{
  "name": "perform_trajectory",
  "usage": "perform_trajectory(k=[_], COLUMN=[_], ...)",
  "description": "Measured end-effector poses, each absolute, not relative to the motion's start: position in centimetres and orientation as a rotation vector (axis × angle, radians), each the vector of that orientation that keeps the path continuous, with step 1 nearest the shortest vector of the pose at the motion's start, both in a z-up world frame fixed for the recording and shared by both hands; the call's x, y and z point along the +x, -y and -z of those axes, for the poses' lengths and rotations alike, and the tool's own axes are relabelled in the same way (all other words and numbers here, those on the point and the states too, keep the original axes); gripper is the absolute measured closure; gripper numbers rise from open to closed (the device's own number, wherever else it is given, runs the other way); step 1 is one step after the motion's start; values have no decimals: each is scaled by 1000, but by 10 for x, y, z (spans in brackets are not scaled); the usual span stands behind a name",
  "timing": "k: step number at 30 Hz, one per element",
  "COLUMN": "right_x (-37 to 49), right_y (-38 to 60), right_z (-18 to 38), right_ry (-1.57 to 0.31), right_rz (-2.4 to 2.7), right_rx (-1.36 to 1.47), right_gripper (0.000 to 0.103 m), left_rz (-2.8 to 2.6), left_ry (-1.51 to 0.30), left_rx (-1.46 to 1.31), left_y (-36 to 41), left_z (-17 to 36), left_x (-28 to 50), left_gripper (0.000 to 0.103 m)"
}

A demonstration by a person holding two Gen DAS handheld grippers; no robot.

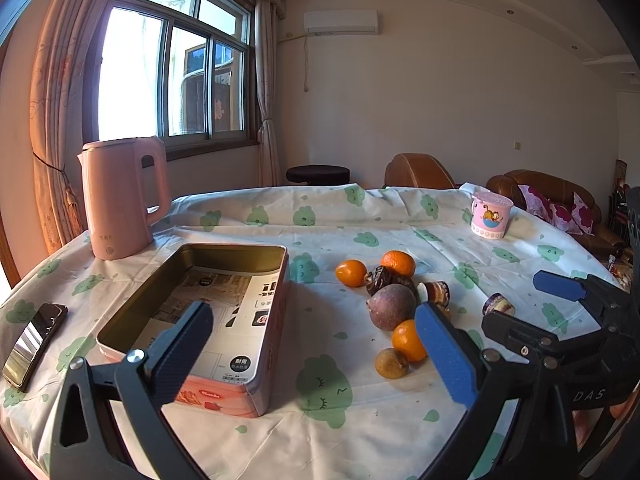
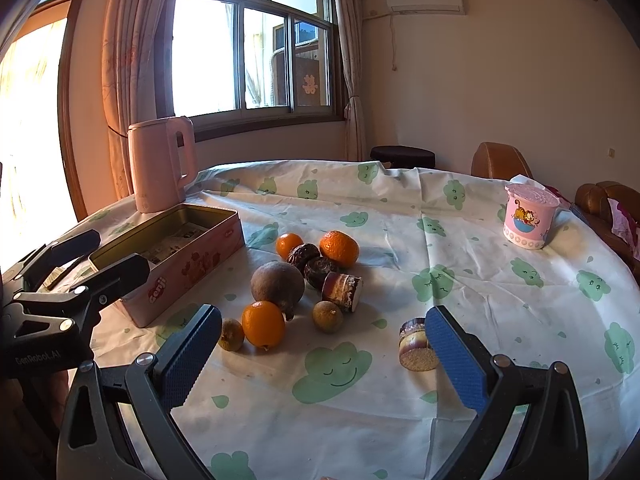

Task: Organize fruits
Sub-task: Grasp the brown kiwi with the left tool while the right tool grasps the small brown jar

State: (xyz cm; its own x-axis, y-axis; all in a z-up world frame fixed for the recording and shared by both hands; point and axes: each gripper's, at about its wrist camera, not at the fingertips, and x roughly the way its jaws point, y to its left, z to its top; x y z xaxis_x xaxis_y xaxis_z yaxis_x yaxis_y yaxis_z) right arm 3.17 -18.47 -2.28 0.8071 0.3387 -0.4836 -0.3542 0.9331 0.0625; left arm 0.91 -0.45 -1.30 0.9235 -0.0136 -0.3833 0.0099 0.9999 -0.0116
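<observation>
Item: loose fruit, heaped near the middle of the cloth-covered surface [image 2: 400, 208], just right of an open pink tin [image 2: 188, 256] with printed paper lining its bottom.

Contents of heap:
- Three small oranges: far one [image 2: 339, 249], far-left one [image 2: 289, 245], near one [image 2: 263, 324]. Judged firm, light, round, likely to roll; skin offers fair grip. Take across the widest part.
- One dull purple round fruit [image 2: 277, 284], largest in the heap, touching the near orange. Judged heaviest here, with a hard smooth rind; needs the widest spread and a centred hold.
- Two small brownish round fruits [image 2: 328, 317] [image 2: 231, 334]. Judged light with thin shell; modest squeeze only.
- Two dark wrinkled fruits [image 2: 310, 262], pressed together between the oranges. Judged soft and perhaps sticky; grip gently.
- Two small layered cylinders [image 2: 343, 291] [image 2: 416, 346], possibly cake pieces rather than fruit; cannot tell. The second lies apart, just beside the right gripper's far finger.

Tools:
- Left gripper [image 1: 316, 356]: fingers spread wide, holding nothing, hovering over the tin's near end and the near orange.
- Right gripper [image 2: 324, 360]: fingers released, holding nothing, low over the surface in front of the heap.

Other: pink kettle [image 2: 162, 164], cartoon cup [image 2: 528, 220], phone [image 1: 34, 344].
</observation>
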Motion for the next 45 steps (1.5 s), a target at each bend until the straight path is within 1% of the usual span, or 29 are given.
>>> perform_trajectory(k=[15, 24, 26, 27, 29, 31, 32, 34, 35, 36, 38, 40, 41, 42, 45], right_x=[33, 50, 54, 55, 59, 61, 63, 65, 67, 69, 74, 77, 80, 82, 91], right_y=[190, 219, 226, 228, 233, 235, 235, 235, 236, 236, 234, 231, 228, 227, 227], right_z=[27, 39, 43, 45, 47, 48, 49, 50, 51, 52, 53, 54, 54, 55, 61], right_ry=[-516, -549, -562, -569, -590, -603, -612, -626, -634, -643, -666, -677, -686, -696, -741], right_rz=[-354, -218, -191, -182, -176, -182, -178, -190, -196, -202, -216, -230, -236, -240, -258], right_rx=[-29, -13, -12, -15, -12, -12, -23, -32, -28, -24, -27, -40, -52, -61, -49], right_gripper=[1, 1, 1, 1, 1, 1, 2, 12, 14, 17, 20, 24, 25, 28, 42], left_rz=[18, 59, 80, 93, 122, 158, 174, 188, 196, 203, 217, 242, 253, 262, 280], left_ry=[-400, -448, -466, -476, -505, -537, -550, -572, -584, -600, -639, -681, -696, -707, -735], left_rx=[-8, -11, -4, 2, 6, -1, 2, 4, 4, 3, -1, -4, -4, 0, 23], left_y=[8, 17, 21, 24, 29, 34, 36, 40, 40, 40, 41, 42, 43, 45, 51], left_z=[24, 31, 34, 35, 39, 43, 44, 47, 48, 50, 53, 56, 56, 57, 59], left_x=[5, 14, 17, 18, 22, 26, 27, 30, 32, 34, 40, 46, 49, 51, 57], left_gripper=[0, 0, 3, 9, 16, 23, 24, 24, 24, 27, 35, 45, 47, 50, 50])
